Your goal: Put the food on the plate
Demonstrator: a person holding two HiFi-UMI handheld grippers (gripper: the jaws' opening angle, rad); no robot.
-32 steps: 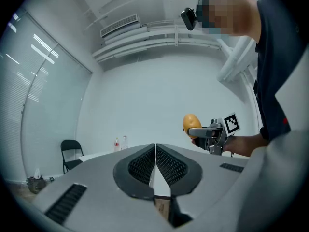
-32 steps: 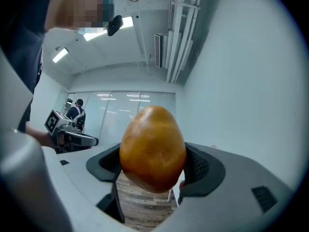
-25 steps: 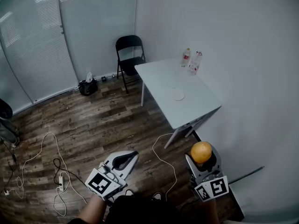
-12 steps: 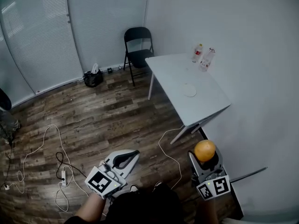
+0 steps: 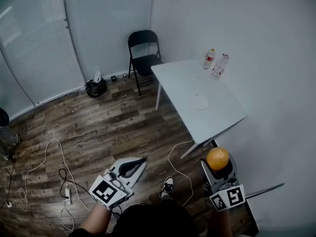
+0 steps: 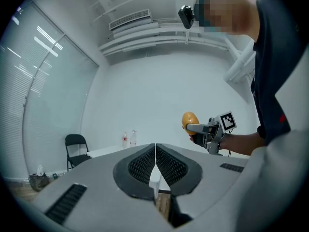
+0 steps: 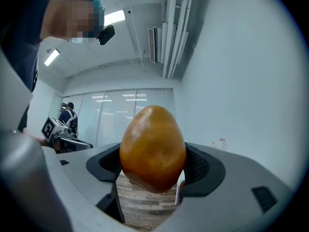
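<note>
A person stands short of a white table (image 5: pixel 219 117), a two-jaw tool in each hand. The right gripper (image 5: pixel 217 163) is clamped on an orange fruit (image 5: pixel 217 158), which stands upright between the ribbed pads and fills the middle of the right gripper view. The fruit is well apart from the table and from the small white plate (image 5: pixel 200 102) near the table's middle. The left gripper (image 5: pixel 140 162) holds nothing, its jaws pressed together tip to tip. At the table's far end, near the wall, stand a bottle with a red label (image 5: pixel 210 59) and a clear bottle (image 5: pixel 220 66), their print too small to read. The only clear marks are the black-and-white square patterns, as on the right gripper's cube (image 5: pixel 226 198). A black folding chair (image 5: pixel 143 51) stands off the table's far corner, and a dark bag (image 5: pixel 95 87) lies on the floor beyond it, by the blinds. A white cord (image 5: pixel 169 158) loops on the wood floor below the table's near corner, and a power strip (image 5: pixel 67 195) lies well away from the table. One shoe (image 5: pixel 167 186) shows, while the frame's bottom edge cuts off the rest of the person. In the right gripper view a second person (image 7: pixel 67 114) stands far back by the glass wall, too small to make out.
</note>
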